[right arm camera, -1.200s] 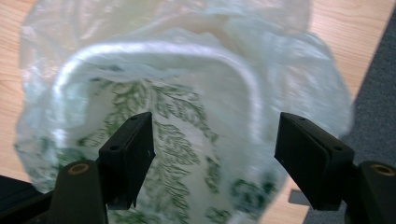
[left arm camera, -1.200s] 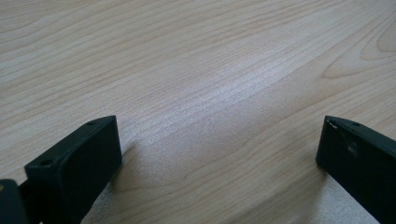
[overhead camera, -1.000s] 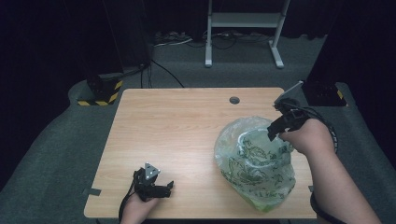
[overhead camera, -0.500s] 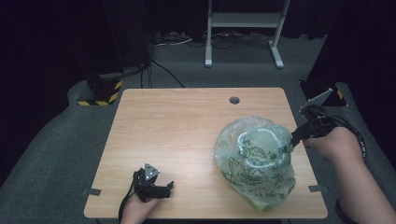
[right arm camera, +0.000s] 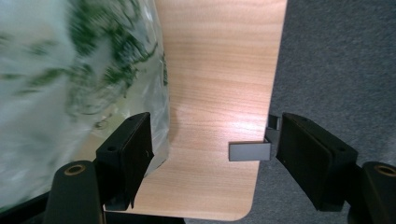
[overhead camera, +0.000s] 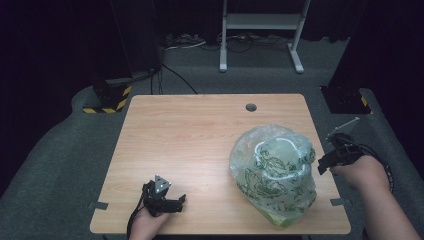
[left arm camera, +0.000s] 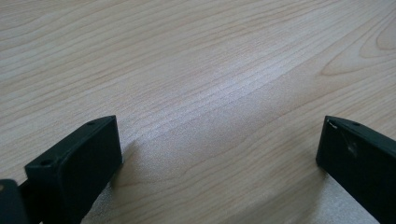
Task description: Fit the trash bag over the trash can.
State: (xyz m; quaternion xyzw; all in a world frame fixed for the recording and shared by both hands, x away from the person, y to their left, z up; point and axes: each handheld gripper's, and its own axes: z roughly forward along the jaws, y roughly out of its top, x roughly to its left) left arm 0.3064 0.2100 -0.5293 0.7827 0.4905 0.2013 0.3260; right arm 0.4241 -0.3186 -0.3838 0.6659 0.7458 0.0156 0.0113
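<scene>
High view: translucent plastic bag with green print (overhead camera: 274, 172) sits puffed on the light wooden table (overhead camera: 190, 135), just beside the right gripper (overhead camera: 325, 161), whose jaws stand wide and empty. Judged light, soft, crinkly and slippery; take hold at a gathered fold of film near the top. Left gripper (overhead camera: 175, 202) rests well apart, jaws wide over bare wood. A grey metal bracket (right arm camera: 250, 151) at the table edge lies near the right fingers (right arm camera: 133, 144).

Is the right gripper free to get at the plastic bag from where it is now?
Probably yes: the right gripper hangs open just beside the plastic bag, at the table edge, nothing between them.
</scene>
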